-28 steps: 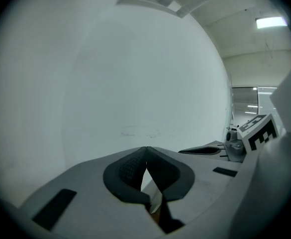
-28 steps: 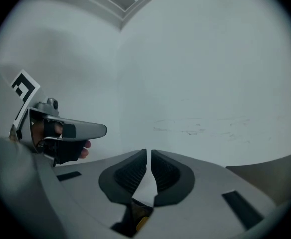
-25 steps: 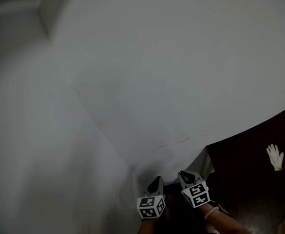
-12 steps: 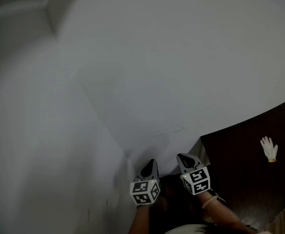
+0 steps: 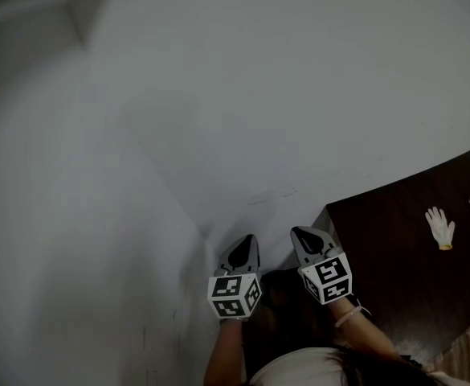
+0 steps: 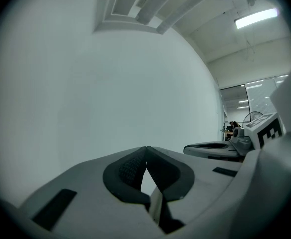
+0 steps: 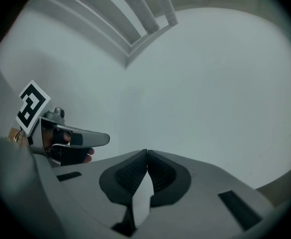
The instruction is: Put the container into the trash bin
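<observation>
both the left gripper (image 5: 245, 241) and right gripper (image 5: 302, 233) sit higher by the wall (image 5: 283, 95) than a second ago, jaws pressed together on nothing — container and trash bin are out of view, so the drop seems done.

Ahead of the right gripper (image 7: 146, 152) I see a smooth, matt white wall (image 7: 210, 83); its pads (image 7: 130, 173) look rough, knurled black; right of it, a dark, wood-like table (image 5: 395, 256).
</observation>
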A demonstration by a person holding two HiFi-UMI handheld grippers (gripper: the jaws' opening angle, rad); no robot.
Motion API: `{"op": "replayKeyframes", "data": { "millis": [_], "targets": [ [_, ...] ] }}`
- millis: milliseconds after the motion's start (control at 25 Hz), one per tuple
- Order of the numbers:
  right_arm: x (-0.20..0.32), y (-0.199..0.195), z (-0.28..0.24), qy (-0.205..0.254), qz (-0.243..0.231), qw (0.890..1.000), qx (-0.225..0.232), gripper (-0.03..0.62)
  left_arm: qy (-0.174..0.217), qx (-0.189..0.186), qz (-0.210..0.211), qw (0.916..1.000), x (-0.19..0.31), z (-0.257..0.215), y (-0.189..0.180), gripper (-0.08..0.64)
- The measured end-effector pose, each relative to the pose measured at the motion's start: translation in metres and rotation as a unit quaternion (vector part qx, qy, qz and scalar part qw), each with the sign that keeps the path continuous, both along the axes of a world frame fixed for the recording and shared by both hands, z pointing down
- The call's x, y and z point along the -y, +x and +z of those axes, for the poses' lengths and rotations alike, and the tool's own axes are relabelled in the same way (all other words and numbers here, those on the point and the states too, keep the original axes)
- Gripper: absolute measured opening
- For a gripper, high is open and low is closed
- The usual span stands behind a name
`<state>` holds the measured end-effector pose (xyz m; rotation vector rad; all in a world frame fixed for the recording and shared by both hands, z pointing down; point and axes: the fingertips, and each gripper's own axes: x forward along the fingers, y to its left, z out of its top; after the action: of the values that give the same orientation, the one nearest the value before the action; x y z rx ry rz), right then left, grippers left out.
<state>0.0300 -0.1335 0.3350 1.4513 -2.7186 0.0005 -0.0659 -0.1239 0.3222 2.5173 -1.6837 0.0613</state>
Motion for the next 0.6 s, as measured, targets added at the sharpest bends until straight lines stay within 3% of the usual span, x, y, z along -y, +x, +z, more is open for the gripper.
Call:
{"op": "replayKeyframes", "data": {
  "millis": [600],
  "targets": [
    [0.008,-0.008,-0.021,0.022,0.000,0.999,-0.026,0.008,0.007,-0.008,-0.006,0.9999,0.006,-0.022,-0.005,0.020]
  ]
}}
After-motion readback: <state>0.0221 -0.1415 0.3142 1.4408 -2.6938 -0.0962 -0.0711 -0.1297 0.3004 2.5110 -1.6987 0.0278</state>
